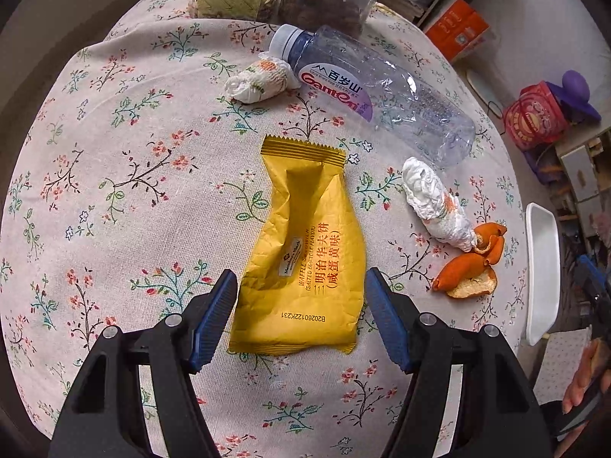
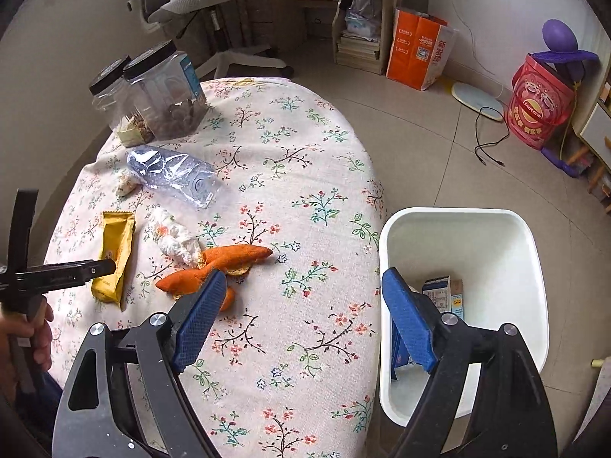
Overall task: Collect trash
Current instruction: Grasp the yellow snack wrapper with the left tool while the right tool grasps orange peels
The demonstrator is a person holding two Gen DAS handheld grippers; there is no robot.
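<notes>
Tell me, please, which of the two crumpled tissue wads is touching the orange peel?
The tissue wad right of the yellow wrapper; its end meets the orange peel. The other wad lies by the bottle's cap.

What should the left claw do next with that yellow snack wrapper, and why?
Probably lower a little and close. The left gripper hangs open with its fingers either side of the yellow wrapper, which lies flat on the tablecloth, untouched. The white bin stands beside the table, ready for it.

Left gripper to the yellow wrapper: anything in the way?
Nothing visible. The left gripper hangs over the wrapper, jaws open astride its lower half; tissue wad and peel lie off to the side.
</notes>
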